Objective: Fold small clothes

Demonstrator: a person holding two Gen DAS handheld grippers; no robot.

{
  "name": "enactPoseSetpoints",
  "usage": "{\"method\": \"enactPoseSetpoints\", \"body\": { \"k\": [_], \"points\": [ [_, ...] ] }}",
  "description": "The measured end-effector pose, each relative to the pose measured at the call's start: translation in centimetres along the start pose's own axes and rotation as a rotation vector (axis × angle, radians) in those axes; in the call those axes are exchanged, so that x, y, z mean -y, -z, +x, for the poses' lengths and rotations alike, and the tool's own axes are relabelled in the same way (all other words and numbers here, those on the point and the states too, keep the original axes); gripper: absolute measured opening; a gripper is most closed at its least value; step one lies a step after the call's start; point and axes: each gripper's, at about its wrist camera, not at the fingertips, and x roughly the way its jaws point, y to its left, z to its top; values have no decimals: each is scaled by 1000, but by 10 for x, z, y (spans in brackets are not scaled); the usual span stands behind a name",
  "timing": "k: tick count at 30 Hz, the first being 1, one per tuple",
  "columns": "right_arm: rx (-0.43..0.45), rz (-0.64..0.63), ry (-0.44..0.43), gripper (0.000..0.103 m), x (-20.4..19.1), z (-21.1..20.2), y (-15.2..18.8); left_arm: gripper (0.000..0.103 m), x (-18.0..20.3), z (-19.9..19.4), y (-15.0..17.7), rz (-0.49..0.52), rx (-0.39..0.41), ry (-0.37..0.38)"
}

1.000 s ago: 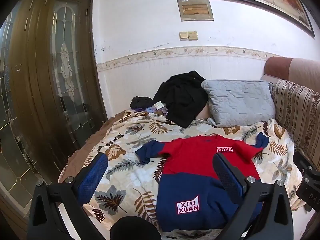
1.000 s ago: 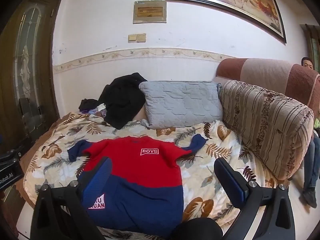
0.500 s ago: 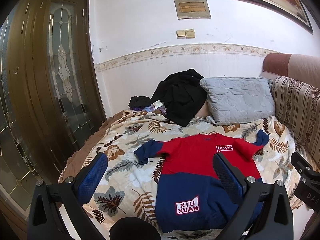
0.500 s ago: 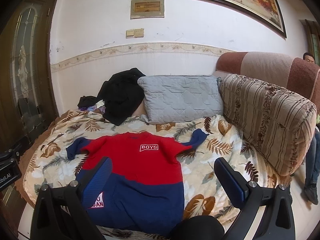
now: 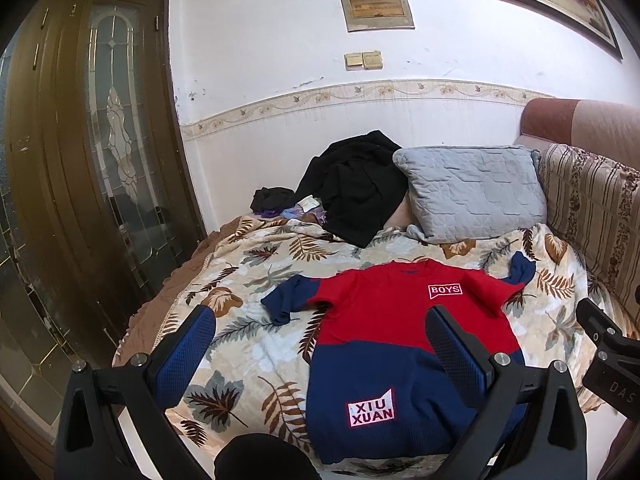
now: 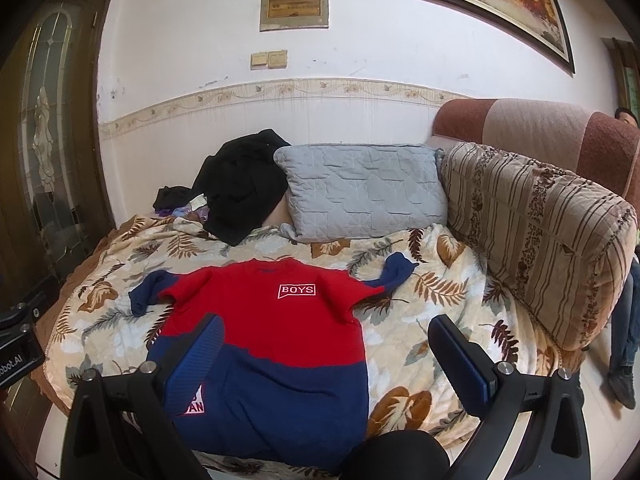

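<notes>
- Sweater: one, red above and navy below, spread flat, front up, on the leaf-print blanket of the bed; two patches read "BOYS" and "XIU XUAN".
- In the right wrist view the lower patch is partly hidden behind a finger; the hem is cut off by the tongs' frame in both views.
- Sleeves: two, navy; the one near the striped sofa back is curled up on itself.
- Left tongs: wide apart, empty, above the near edge of the bed.
- Right tongs: wide apart, empty (one finger over the sweater, one over the blanket).
- Grey pillow: one, against the wall.
- Black garment: one heap beside the pillow; small items next to it are hard to make out.
</notes>
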Motion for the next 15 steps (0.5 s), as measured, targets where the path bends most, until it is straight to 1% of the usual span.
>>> {"method": "enactPoseSetpoints", "body": {
  "k": [7, 15],
  "points": [
    [2, -2, 8, 103, 3, 3, -4, 103, 11, 3, 0, 32, -9, 13],
    [22, 5, 25, 103, 7, -3, -12, 103, 15, 4, -5, 34, -13, 30]
  ]
}}
